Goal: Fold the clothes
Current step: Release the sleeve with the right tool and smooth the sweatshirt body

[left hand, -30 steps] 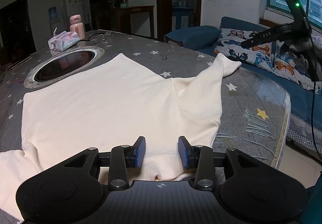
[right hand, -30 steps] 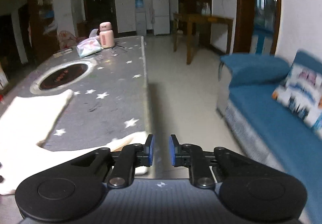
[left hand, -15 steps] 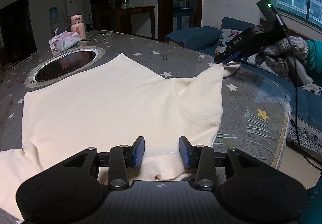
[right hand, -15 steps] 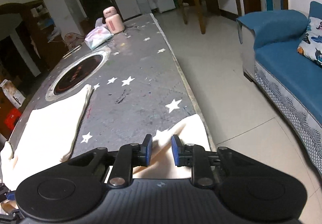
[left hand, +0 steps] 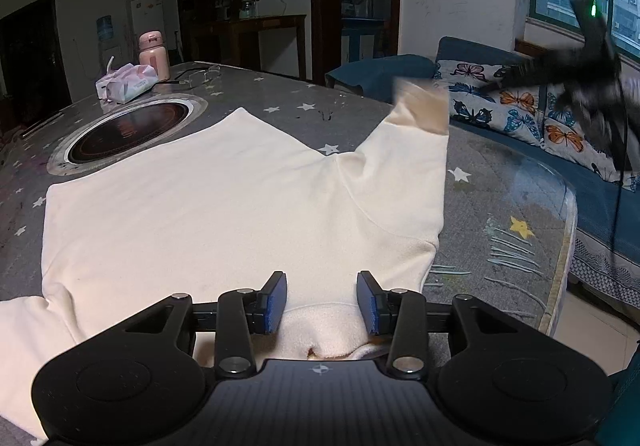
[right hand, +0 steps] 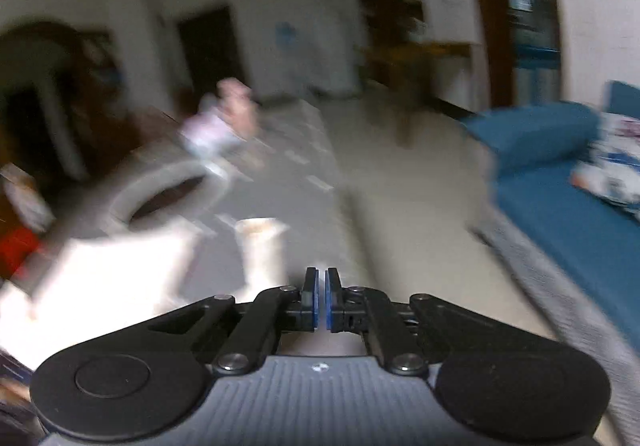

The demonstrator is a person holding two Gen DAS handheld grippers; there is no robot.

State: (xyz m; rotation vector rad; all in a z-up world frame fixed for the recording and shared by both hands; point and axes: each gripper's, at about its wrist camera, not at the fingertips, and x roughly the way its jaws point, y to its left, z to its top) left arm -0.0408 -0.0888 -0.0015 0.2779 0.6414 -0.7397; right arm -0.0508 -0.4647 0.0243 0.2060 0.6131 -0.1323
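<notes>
A cream sweatshirt (left hand: 224, 205) lies spread on the grey star-print table (left hand: 500, 205). My left gripper (left hand: 322, 302) hovers over its collar, jaws apart, with the collar fabric lying between and below the blue pads. The right sleeve's cuff (left hand: 420, 101) is up in the air and blurred. My right gripper (left hand: 496, 81) is a dark smear to the cuff's right, apart from it. The right wrist view is blurred by motion. There my right gripper (right hand: 321, 298) has its pads nearly together with nothing seen between them, and the cuff (right hand: 262, 242) stands just left of them.
A round hob ring (left hand: 128, 133) is set into the table at the back left, with a tissue pack (left hand: 128, 83), a pink bottle (left hand: 152, 53) and glasses (left hand: 200, 75) behind it. A blue sofa with butterfly cushions (left hand: 520, 113) runs along the table's right edge.
The right gripper came in over the sleeve cuff, then swung back up to the right with its jaws closed. The cuff has lifted off the table. The left gripper has stayed still.
</notes>
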